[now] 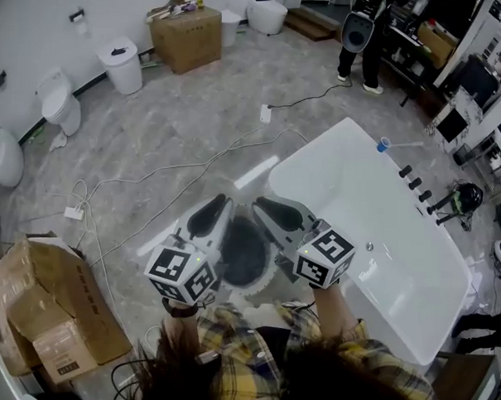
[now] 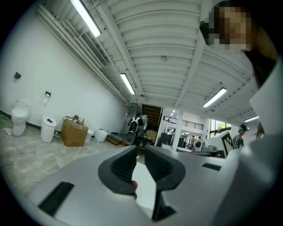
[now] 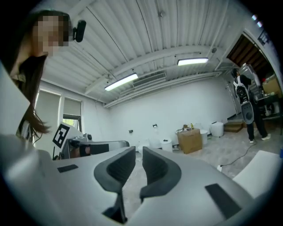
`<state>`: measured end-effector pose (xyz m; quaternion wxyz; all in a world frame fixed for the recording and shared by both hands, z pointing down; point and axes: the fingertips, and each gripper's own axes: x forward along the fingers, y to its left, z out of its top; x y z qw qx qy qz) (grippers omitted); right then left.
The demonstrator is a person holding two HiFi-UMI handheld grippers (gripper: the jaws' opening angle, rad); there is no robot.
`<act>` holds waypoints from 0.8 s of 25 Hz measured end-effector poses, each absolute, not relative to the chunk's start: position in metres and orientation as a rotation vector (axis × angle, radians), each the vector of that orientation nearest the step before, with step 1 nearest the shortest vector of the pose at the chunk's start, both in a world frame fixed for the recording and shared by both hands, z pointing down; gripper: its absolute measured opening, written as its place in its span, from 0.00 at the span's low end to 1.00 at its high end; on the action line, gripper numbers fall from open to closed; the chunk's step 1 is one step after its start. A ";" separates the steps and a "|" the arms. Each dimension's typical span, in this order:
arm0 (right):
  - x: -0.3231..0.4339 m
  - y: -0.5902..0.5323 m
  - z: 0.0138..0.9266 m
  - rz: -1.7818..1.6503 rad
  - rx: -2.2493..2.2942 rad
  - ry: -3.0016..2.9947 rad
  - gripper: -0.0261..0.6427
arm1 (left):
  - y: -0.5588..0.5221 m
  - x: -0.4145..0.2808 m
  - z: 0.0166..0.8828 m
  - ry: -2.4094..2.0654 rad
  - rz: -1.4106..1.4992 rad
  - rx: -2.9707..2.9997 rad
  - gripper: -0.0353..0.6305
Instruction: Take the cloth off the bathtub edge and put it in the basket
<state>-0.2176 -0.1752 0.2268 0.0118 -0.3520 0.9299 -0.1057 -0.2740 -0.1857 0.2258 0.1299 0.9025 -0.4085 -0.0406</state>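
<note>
In the head view both grippers are held up close under the camera, side by side and pointing away. My left gripper has its jaws almost together, with a thin slit between them and nothing in it. My right gripper stands the same way, also with nothing in it. Below and between them stands a round basket with a pale rim. A dark grey cloth fills it. The white bathtub lies to the right, and no cloth shows on its edge.
Black tap fittings line the tub's far rim. Cables trail over the marble floor. Crushed cardboard boxes lie at the left. Toilets, a bin and a box stand along the wall. A person stands at the back.
</note>
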 end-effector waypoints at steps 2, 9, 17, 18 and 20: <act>-0.222 -0.168 0.207 -0.250 -1.061 2.889 0.12 | -0.177 -0.278 0.214 -1.199 -0.173 2.618 0.13; -0.225 -0.153 0.185 -0.115 -1.036 2.844 0.07 | -0.151 -0.274 0.191 -1.129 -0.288 2.664 0.09; -0.231 -0.148 0.185 -0.029 -1.064 2.874 0.06 | -0.143 -0.277 0.180 -1.133 -0.266 2.750 0.08; -0.232 -0.148 0.186 -0.029 -1.066 2.880 0.06 | -0.143 -0.278 0.181 -1.139 -0.243 2.763 0.08; -0.233 -0.148 0.189 -0.033 -1.069 2.899 0.06 | -0.142 -0.278 0.183 -1.143 -0.216 2.776 0.08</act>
